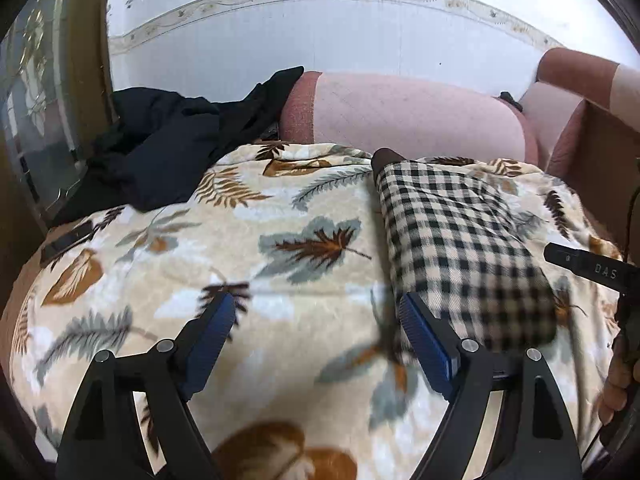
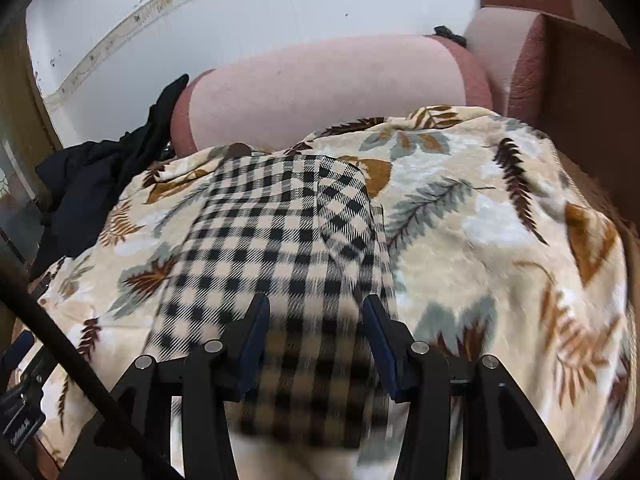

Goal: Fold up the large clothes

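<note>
Folding a checked garment on a leaf-print blanket

Looking along the left wrist view first: left gripper (image 1: 316,312) hangs over the blanket (image 1: 168,240), jaws spread wide, nothing between them, only blanket below. Blue pads (image 1: 218,320) face each other across the gap. Checked garment (image 1: 452,232), cream and black, lies flat as a long folded strip just right of the gripper, running from near the right finger up toward the pink cushion (image 1: 404,116). A small dark brown bit shows at the strip's far end. Near end of the strip is blurred. Dark clothes (image 1: 160,144) are piled at the far left, partly on the blanket, partly draped up onto the cushion's edge. White wall (image 1: 320,40) with a patterned border behind. At the right edge, a hand (image 1: 618,384) holds the other black tool.

Right wrist view: right gripper (image 2: 316,312) is over the near end of the checked garment (image 2: 280,232), jaws partly apart. Checked cloth fills the gap between the fingers, heavily blurred there; cannot tell whether the pads press on it or just stand over it. Garment runs away from the gripper toward the pink cushion (image 2: 320,92), with an overlapped layer on its right side. Blanket (image 2: 500,220) spreads on both sides. Dark clothes (image 2: 92,184) sit far left. Reddish armrest (image 2: 532,76) at far right.
</note>
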Demonstrator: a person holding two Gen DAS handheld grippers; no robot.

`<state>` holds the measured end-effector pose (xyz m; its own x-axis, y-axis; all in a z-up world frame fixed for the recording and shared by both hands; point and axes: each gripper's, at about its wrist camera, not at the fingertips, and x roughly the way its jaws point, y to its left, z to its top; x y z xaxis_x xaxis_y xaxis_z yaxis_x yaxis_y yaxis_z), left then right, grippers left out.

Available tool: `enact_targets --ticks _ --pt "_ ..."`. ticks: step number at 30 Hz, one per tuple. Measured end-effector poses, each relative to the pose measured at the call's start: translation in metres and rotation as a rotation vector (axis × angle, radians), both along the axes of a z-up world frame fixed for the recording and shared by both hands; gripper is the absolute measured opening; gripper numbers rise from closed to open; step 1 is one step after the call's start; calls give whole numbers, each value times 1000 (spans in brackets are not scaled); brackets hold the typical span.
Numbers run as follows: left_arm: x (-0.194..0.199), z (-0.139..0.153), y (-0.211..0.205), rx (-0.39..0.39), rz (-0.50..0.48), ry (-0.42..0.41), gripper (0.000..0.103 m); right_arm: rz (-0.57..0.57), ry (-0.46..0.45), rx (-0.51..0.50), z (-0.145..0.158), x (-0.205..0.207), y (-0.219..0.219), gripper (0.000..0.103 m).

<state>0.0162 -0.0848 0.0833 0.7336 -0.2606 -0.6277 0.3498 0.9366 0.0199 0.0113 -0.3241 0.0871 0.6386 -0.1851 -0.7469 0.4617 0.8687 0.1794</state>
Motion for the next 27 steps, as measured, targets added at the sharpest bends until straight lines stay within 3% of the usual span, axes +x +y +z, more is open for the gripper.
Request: enact_targets --ticks 5,10,16,27 --pt "-36 5 17 34 -13 -12 84 2 37 33 2 -50 30 55" --pt "-58 -3 22 52 -40 57 84 -15 107 25 -22 -88 56 56" --pt "-83 -12 13 115 -66 65 84 -31 172 46 -47 -97 62 56" --pt "-89 -30 2 141 -92 143 84 -1 174 -37 -46 -95 76 59"
